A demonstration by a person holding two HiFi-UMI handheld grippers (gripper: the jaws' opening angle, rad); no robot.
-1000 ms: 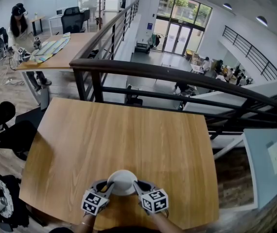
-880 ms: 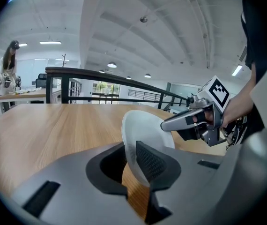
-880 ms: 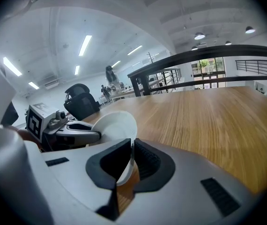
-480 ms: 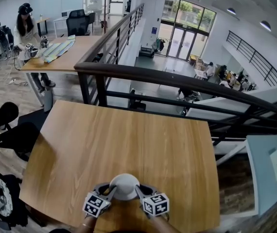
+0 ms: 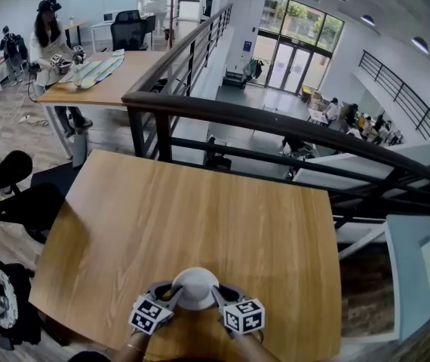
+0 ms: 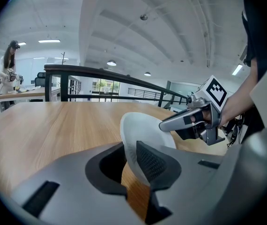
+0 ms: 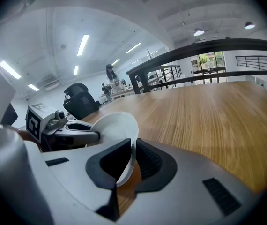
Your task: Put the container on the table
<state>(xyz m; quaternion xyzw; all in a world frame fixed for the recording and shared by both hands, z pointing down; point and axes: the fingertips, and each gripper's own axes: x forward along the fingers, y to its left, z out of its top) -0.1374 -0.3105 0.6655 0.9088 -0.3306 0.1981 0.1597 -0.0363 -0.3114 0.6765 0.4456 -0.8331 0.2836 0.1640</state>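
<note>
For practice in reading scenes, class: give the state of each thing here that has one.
container, held by its rim between both grippers, near the table's front edge
left gripper, shut on the container's rim
right gripper, shut on the opposite rim

Your left hand-held gripper (image 5: 170,299) and right hand-held gripper (image 5: 218,299) cover opposite rim parts of the bowl (image 5: 195,285); its base is hidden from you, so whether it touches the table (image 5: 200,217) cannot be told.

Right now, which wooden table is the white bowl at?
The near table, this side of the black railing, with the bowl at its front edge; the far table lies beyond.
</note>
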